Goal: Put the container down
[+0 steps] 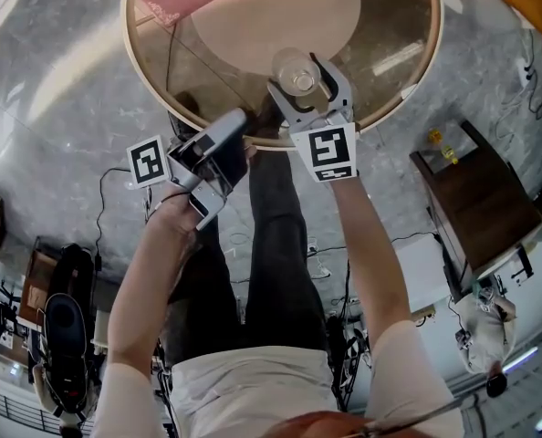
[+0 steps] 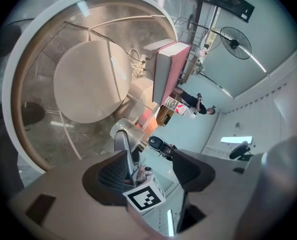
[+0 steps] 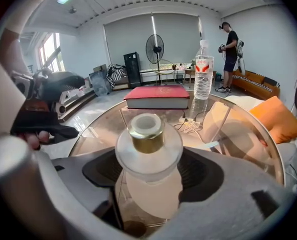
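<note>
the right gripper is clamped on the container, a clear rounded jar with a gold neck (it stands upright), with a pad against each side. it is at the near edge of the round glass table; whether its base touches the glass i cannot tell. the left gripper, just beside it, has its jaws apart around nothing. farther back on the table are a red book and a water bottle.

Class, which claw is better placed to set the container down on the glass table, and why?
Right. The right claw grips the container between its pads, over the glass table. The left claw is open and empty, off beside the table's rim.
</note>
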The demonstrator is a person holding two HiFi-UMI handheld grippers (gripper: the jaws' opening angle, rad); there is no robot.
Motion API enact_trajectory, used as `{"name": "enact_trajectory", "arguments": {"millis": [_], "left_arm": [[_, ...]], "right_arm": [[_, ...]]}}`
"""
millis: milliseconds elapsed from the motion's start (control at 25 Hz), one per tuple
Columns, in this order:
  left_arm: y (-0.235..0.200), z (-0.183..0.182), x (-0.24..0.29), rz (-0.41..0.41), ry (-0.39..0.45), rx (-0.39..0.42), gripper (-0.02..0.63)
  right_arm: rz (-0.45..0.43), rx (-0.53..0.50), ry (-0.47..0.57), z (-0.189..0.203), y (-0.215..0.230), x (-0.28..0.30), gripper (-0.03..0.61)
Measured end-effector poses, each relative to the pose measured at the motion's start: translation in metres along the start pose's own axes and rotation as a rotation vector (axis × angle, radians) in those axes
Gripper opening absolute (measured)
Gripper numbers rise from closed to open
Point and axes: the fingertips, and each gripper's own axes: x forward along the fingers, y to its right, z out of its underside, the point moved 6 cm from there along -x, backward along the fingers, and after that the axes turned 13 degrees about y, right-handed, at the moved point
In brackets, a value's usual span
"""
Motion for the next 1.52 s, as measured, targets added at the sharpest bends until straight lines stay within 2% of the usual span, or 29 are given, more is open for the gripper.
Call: {"name": "enact_trajectory", "arguments": {"millis": [360,600,880,1160,1520], "left_arm": [[-0.002,0.0,-0.002,-0.008,-0.004,0.009,0.278],[0.003,0.003,-0.003,-0.007,-0.017,0.021,0.279],[0.036,0.019,-0.01,-0.014,-0.067,0.06,0.279],[0.09,0.038,-0.023,-0.003,-0.137,0.116,0.278],[0.188,0.086,-0.049,0.009,-0.309,0.252,0.258]], "right_arm": [[0.01,-0.007,-0.007,0.004,-0.002,0.002,0.345],[0.013,0.026,-0.034,0.005,0.0,0.0,0.456],[0.019,0.029,-0.037,-0.029,-0.007,-0.02,0.451],[0.049,0.052,-0.018,-0.082,-0.014,-0.055,0.358],[0.113,0.105,0.054,-0.18,-0.048,-0.118,0.2]]}}
